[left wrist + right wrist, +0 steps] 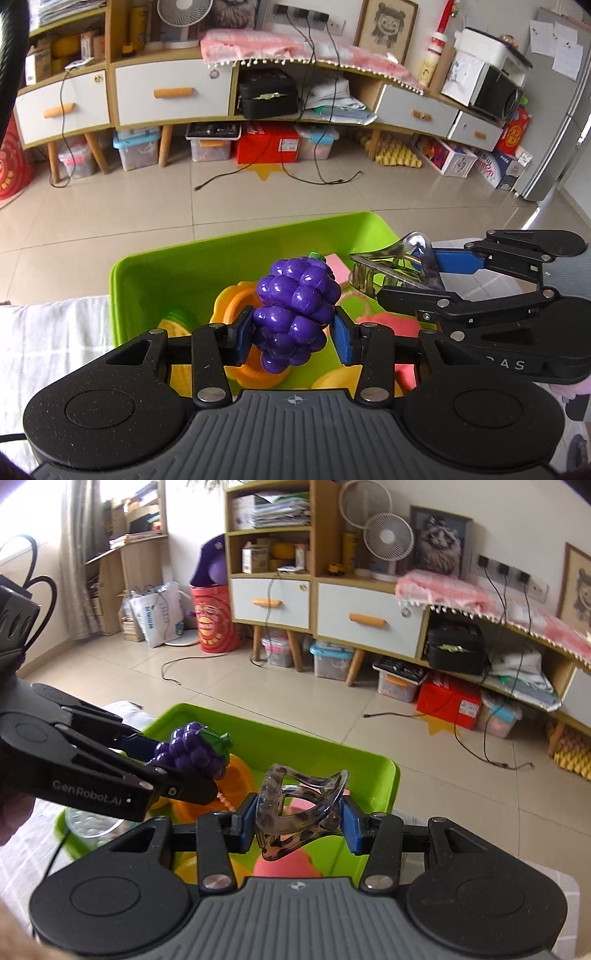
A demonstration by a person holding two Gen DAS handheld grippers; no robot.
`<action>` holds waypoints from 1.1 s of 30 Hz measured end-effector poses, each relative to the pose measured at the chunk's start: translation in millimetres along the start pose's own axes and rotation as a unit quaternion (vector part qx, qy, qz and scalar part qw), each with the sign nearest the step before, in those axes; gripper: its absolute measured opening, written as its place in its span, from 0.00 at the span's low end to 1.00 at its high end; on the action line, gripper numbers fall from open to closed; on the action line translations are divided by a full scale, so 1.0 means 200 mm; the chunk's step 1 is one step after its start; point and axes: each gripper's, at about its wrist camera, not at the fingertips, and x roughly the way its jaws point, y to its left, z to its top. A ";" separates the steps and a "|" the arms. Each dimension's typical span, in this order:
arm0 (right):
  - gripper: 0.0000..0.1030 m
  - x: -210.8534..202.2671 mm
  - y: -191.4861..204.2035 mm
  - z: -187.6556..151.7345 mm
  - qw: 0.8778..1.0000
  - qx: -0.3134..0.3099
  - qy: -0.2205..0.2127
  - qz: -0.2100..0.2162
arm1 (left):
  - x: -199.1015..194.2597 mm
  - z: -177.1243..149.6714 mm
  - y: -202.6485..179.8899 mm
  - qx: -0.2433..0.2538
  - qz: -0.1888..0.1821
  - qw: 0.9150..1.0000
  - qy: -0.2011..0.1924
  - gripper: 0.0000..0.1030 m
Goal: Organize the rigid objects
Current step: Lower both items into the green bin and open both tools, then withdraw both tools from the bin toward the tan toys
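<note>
My left gripper (pixel 293 334) is shut on a purple toy grape bunch (pixel 295 314), held over the lime green bin (pixel 155 273). The same grapes (pixel 192 753) show at the left of the right wrist view, at the tips of the left gripper (pixel 184 771). My right gripper (pixel 301 821) is shut on a clear, leopard-spotted hair claw clip (pixel 299 808), also above the green bin (pixel 369 771). In the left wrist view the clip (pixel 388 269) juts from the right gripper (pixel 417 273) at the right. Inside the bin lie orange (pixel 236 302), yellow and pink toy pieces.
The bin rests on a white cloth (pixel 55 332) over a surface. Beyond it is tiled floor (pixel 258 199) with loose cables, a long cabinet (pixel 173 96) with drawers, and storage boxes (pixel 267 144) under it. A glass dish (pixel 92 821) sits by the bin's left side.
</note>
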 end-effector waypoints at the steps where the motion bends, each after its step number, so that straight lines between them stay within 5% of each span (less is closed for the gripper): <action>1: 0.16 0.02 -0.01 0.00 1.000 0.002 0.003 -0.001 | 0.01 0.00 0.00 0.002 0.001 1.000 -0.002 0.47; 9: 0.21 0.08 -0.03 0.00 1.000 0.015 0.008 -0.008 | 0.07 0.00 -0.01 0.026 0.014 0.999 -0.014 0.48; 14: 0.43 0.05 -0.05 0.00 0.999 0.022 0.007 -0.026 | 0.01 -0.02 0.00 0.020 0.038 0.999 -0.029 0.76; 33: 0.51 -0.46 0.14 0.10 0.999 -0.007 -0.028 -0.038 | -0.45 0.02 -0.04 -0.027 0.033 0.998 -0.053 0.84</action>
